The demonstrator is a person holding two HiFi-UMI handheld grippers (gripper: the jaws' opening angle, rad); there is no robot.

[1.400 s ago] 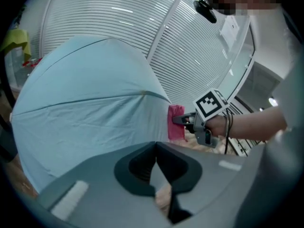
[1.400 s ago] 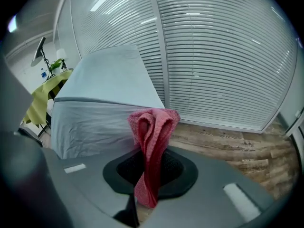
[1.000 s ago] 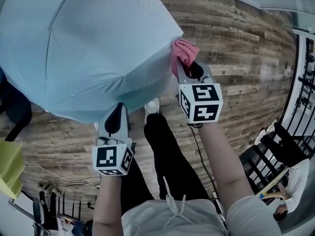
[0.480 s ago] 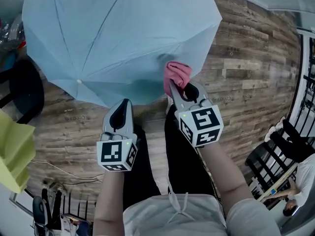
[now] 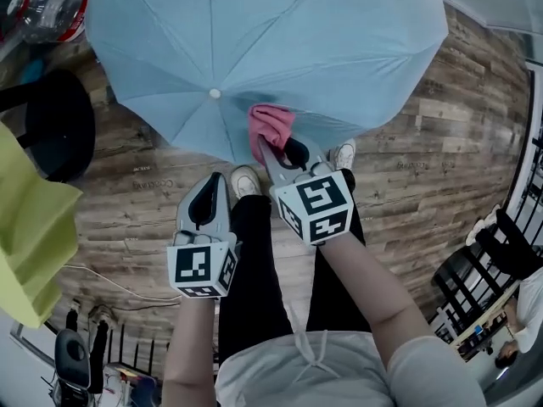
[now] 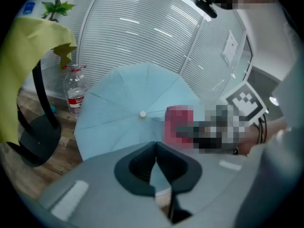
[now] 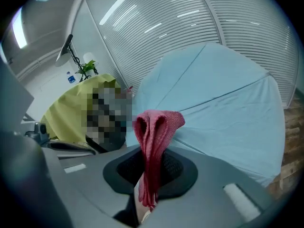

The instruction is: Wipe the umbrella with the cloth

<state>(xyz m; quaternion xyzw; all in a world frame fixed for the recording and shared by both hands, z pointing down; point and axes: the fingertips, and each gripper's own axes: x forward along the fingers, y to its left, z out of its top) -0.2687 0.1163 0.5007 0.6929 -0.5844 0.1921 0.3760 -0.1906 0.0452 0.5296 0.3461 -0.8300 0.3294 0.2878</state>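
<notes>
Right gripper [image 5: 273,147] fingers clamped on pink cloth [image 5: 270,125], touching open light-blue umbrella [image 5: 339,49], frame centre. Left gripper [image 5: 212,181] fingers together, empty. Plastic bottle [image 6: 75,91] mid-left, contents unclear.

The pale blue open umbrella [image 5: 254,41] is smooth, matt fabric, the bunched pink cloth [image 7: 156,127] shows a coarse knitted weave, the brown plank floor [image 5: 416,168] is rough-grained wood, and the clear bottle [image 6: 74,91] is glossy plastic.
</notes>
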